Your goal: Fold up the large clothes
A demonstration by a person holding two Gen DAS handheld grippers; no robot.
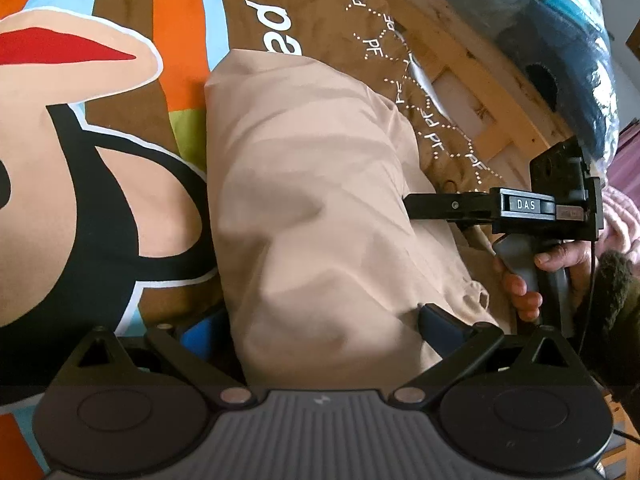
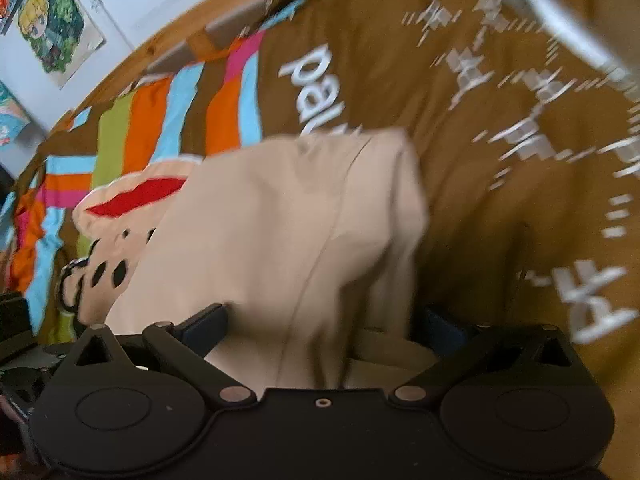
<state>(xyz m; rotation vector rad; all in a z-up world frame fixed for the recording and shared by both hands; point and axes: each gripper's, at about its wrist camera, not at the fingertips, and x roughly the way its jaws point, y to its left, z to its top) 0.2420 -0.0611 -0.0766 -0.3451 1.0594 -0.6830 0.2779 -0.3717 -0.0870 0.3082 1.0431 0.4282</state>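
A beige garment [image 1: 320,200] lies folded in a long bundle on a brown bedspread [image 1: 132,80] with a cartoon monkey print. My left gripper [image 1: 316,326] is open at the bundle's near end, its blue pads [image 1: 196,334] wide apart with cloth bulging between them. My right gripper [image 1: 416,205], held by a hand [image 1: 520,288], reaches in from the right and its tip touches the bundle's side. In the blurred right wrist view the right gripper [image 2: 324,320] stands wide open, with the beige garment [image 2: 288,232] lying loose between its fingers [image 2: 208,320].
A wooden bed frame [image 1: 492,92] runs along the far right of the bedspread. A bulky plastic-wrapped bag [image 1: 560,40] sits beyond it. Posters [image 2: 56,20] hang on the white wall past the bedspread [image 2: 500,160]. A pink sleeve [image 1: 620,208] shows behind the right hand.
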